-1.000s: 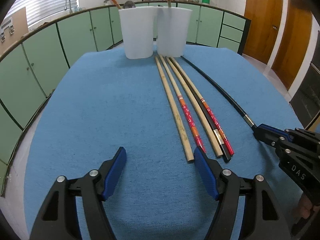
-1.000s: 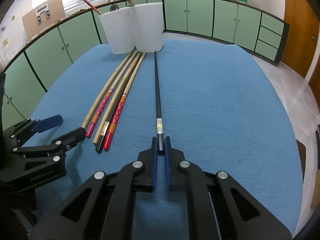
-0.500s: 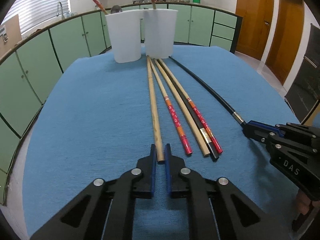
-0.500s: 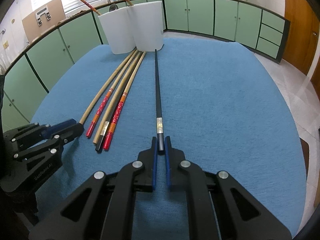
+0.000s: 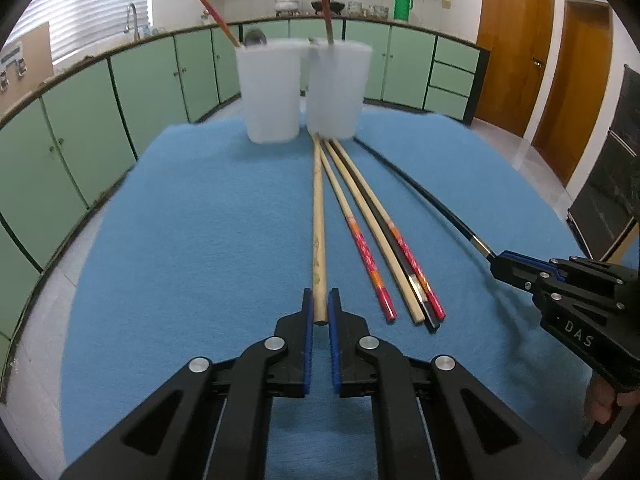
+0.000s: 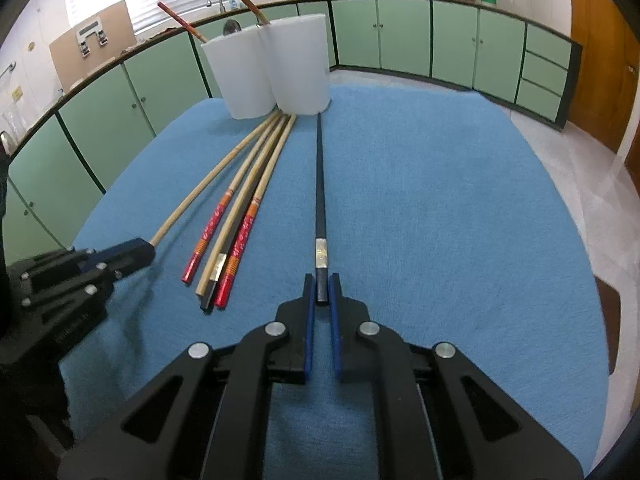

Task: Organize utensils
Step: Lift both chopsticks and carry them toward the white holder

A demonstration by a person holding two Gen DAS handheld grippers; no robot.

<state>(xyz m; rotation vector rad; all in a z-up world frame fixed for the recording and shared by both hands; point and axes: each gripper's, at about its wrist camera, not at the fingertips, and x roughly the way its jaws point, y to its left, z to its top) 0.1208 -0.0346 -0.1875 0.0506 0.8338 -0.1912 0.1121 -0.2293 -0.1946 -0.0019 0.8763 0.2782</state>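
Observation:
Two white cups [image 5: 274,94] [image 5: 338,88] stand side by side at the far end of the blue cloth [image 5: 180,240], each with a red chopstick in it. My left gripper [image 5: 319,312] is shut on the near end of a plain wooden chopstick [image 5: 319,216]. My right gripper [image 6: 321,294] is shut on the near end of a black chopstick [image 6: 319,176]. Between them lie several loose chopsticks [image 5: 384,240]: red-patterned, plain wooden and black. The right gripper [image 5: 500,266] also shows in the left wrist view, the left gripper [image 6: 150,250] in the right wrist view.
Green cabinets [image 5: 100,92] run around the table. A sink tap [image 5: 132,16] is at the back left, wooden doors [image 5: 516,40] at the right. The table edge drops off at the left [image 5: 60,248].
My left gripper, open a second ago, shifted right and shut on the wooden chopstick, and the view has risen a little. My right gripper stays shut on the black chopstick.

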